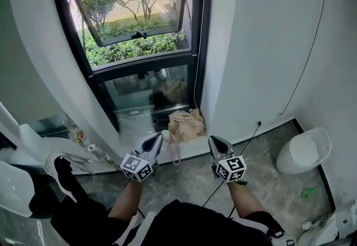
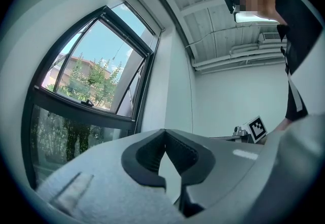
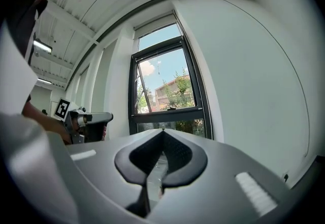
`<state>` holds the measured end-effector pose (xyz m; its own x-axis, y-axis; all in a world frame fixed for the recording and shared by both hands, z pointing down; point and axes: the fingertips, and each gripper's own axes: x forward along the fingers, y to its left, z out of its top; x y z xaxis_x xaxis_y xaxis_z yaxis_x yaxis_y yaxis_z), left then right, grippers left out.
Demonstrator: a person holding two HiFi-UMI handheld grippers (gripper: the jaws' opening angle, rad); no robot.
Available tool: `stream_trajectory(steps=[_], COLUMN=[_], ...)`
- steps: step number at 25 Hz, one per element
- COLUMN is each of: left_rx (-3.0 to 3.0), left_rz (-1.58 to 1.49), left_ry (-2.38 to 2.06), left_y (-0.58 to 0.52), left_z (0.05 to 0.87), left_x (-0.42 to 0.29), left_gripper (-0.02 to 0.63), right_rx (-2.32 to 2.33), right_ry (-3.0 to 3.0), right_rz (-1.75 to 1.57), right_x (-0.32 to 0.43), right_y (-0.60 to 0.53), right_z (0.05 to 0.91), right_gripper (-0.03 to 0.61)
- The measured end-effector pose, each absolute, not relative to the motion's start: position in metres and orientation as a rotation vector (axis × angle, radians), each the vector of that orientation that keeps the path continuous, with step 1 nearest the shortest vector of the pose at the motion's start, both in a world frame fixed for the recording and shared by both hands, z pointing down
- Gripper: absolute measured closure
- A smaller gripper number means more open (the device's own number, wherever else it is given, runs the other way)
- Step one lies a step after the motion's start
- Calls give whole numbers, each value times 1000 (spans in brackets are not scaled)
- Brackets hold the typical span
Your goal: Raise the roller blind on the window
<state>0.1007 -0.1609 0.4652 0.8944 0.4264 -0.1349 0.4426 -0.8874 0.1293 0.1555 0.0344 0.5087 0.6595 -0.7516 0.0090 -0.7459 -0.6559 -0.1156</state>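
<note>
A: Is the blind raised already?

B: It is judged so. The window [image 1: 139,22] is seen uncovered, and the blind [image 3: 155,23] seems to be rolled up at its top.

A: And the grippers?

B: The left gripper [image 1: 156,140] and the right gripper [image 1: 215,142] are held before the window. Their jaws are closed together, and nothing is gripped. Little seems left to be done.

Left gripper [image 2: 163,131]: fingers [image 2: 149,154] closed tip to tip, nothing between them. Window [image 2: 84,91]: dark frame, above-left of the fingers, upper sash tilted open, trees outside. White wall [image 2: 223,101]: beyond the fingers. Right gripper [image 2: 255,130]: marker cube, right of the fingers. Person [image 2: 299,45]: upper right.
</note>
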Motion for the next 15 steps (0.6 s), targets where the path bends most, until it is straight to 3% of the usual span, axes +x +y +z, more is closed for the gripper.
stream_trajectory(steps=[15], left_rx=[2855], left_rz=[-158], left_ry=[667], left_y=[-145], left_z=[470], left_x=[108], left_gripper=[614], right_rx=[-2758], right_ry=[1284], right_rz=[-121], right_x=[150], right_y=[37], right_z=[510], right_gripper=[575])
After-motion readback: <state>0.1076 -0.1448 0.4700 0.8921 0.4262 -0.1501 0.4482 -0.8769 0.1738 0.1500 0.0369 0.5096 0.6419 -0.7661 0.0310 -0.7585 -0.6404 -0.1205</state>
